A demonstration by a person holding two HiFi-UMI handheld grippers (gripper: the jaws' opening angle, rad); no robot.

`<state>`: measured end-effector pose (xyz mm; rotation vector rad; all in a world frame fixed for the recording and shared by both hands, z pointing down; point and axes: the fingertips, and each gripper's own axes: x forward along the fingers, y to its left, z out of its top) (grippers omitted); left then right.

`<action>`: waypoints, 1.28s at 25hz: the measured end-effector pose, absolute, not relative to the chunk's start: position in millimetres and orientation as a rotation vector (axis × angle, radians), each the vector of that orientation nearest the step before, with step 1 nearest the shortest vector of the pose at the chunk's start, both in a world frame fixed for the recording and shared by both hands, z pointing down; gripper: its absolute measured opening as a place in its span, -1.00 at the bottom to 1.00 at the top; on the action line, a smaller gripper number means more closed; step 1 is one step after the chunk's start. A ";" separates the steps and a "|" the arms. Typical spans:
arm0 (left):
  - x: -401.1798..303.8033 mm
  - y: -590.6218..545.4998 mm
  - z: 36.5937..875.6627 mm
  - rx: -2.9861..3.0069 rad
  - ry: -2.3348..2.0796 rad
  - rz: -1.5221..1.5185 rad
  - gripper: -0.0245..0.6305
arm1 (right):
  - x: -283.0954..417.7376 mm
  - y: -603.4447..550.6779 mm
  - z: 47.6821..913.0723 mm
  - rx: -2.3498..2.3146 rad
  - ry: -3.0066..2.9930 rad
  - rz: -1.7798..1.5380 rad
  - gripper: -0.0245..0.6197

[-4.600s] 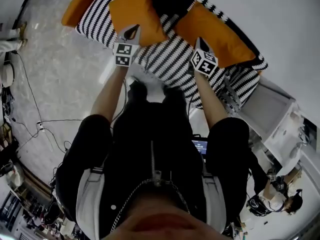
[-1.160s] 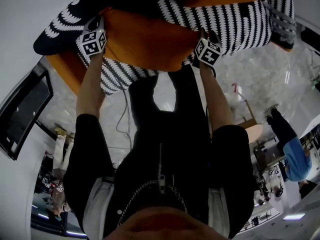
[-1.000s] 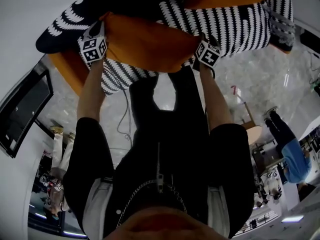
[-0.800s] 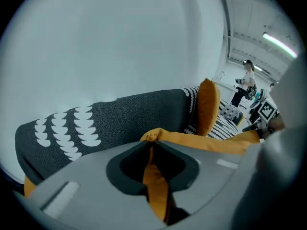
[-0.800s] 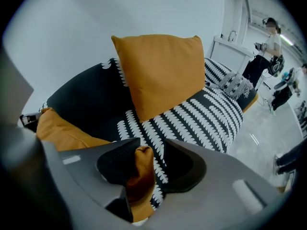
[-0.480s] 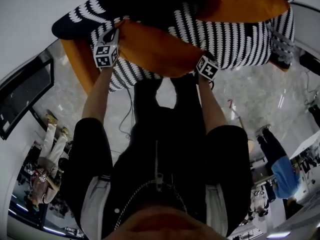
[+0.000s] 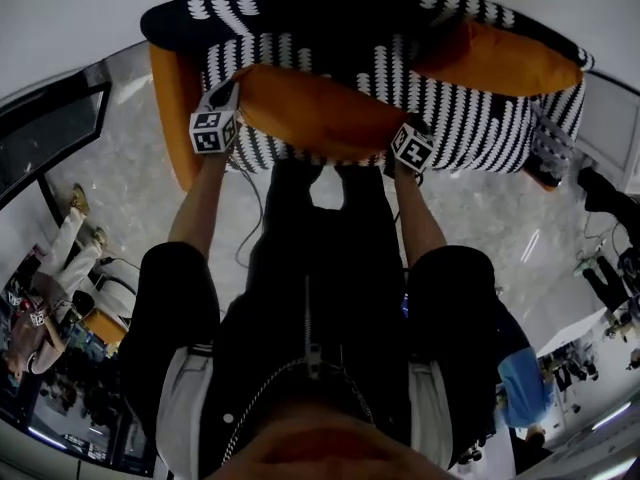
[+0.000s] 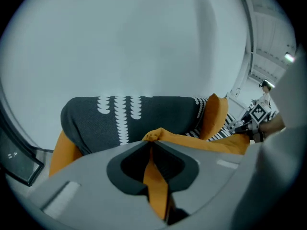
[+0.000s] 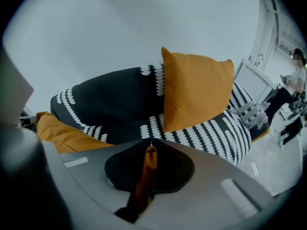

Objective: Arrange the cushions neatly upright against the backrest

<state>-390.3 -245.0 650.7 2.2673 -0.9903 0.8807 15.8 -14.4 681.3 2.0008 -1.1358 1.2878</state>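
An orange cushion [image 7: 320, 113] hangs flat over the front of the black-and-white patterned sofa [image 7: 470, 118], stretched between my two grippers. My left gripper [image 7: 230, 86] is shut on the cushion's left corner, and orange fabric [image 8: 156, 186] runs down between its jaws [image 8: 149, 140]. My right gripper [image 7: 405, 130] is shut on the opposite corner, with a thin fold of fabric [image 9: 144, 176] pinched between its jaws [image 9: 150, 150]. A second orange cushion [image 9: 196, 87] stands upright against the dark backrest [image 9: 110, 99] at the sofa's right; it also shows in the head view [image 7: 500, 58].
An orange side panel [image 7: 172, 108] closes the sofa's left end. A grey fringed throw [image 7: 548, 143] hangs at its right end. White cabinets [image 9: 254, 80] stand beyond the sofa. Marble floor [image 7: 120, 198] lies around it, with people standing at the edges.
The head view has swung round, so the whole sofa now shows. Both grippers have carried the cushion lower in the view, towards the seat's front edge.
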 end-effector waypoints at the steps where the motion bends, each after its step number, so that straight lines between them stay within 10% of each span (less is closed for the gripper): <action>1: -401.6 -243.0 651.1 2.252 -1.009 0.872 -0.80 | 11.4 -25.6 681.5 1.991 -1.169 1.270 -0.88; 10: -506.2 -272.8 666.0 2.113 -1.152 0.804 -0.81 | -42.8 -172.3 663.5 1.914 -1.382 1.066 -0.88; 28: -473.8 -378.5 646.5 2.148 -1.223 0.816 -0.78 | -1.6 -297.1 640.2 1.969 -1.483 1.026 -0.86; 32: -531.1 -367.4 626.5 2.158 -1.267 0.786 -0.44 | -51.6 -282.7 613.1 2.029 -1.499 1.038 -0.73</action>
